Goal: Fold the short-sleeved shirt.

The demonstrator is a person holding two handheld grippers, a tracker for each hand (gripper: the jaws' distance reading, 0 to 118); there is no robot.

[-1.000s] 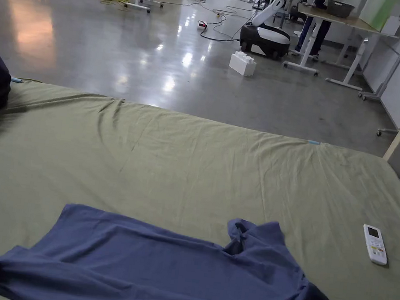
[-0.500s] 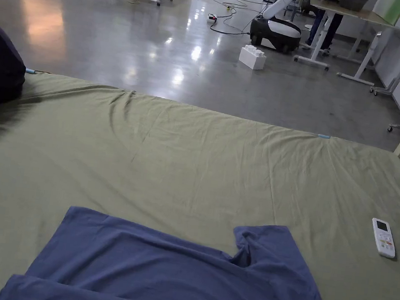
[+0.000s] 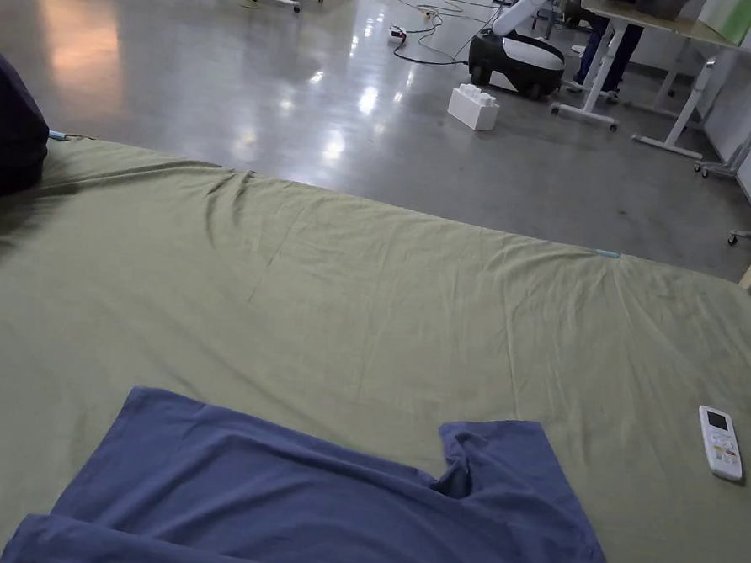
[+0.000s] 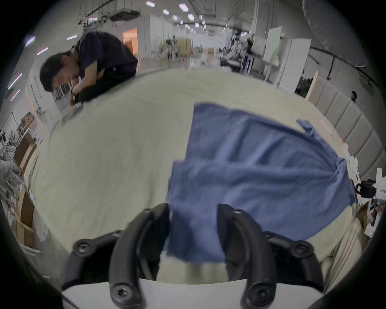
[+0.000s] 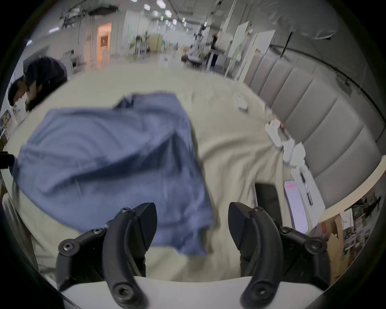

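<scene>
In the head view the blue shirt (image 3: 322, 509) lies spread on the bed (image 3: 364, 294) with a remote (image 3: 720, 443) to its right, in the left gripper view the left tool (image 4: 193, 221) stands parted around the shirt's corner, and in the right gripper view the right tool (image 5: 192, 219) gapes released just beside the shirt's hem.

Head view high over bed (image 3: 364, 294), both gripper views low at near edge, all sharing shirt (image 3: 321, 518)
</scene>
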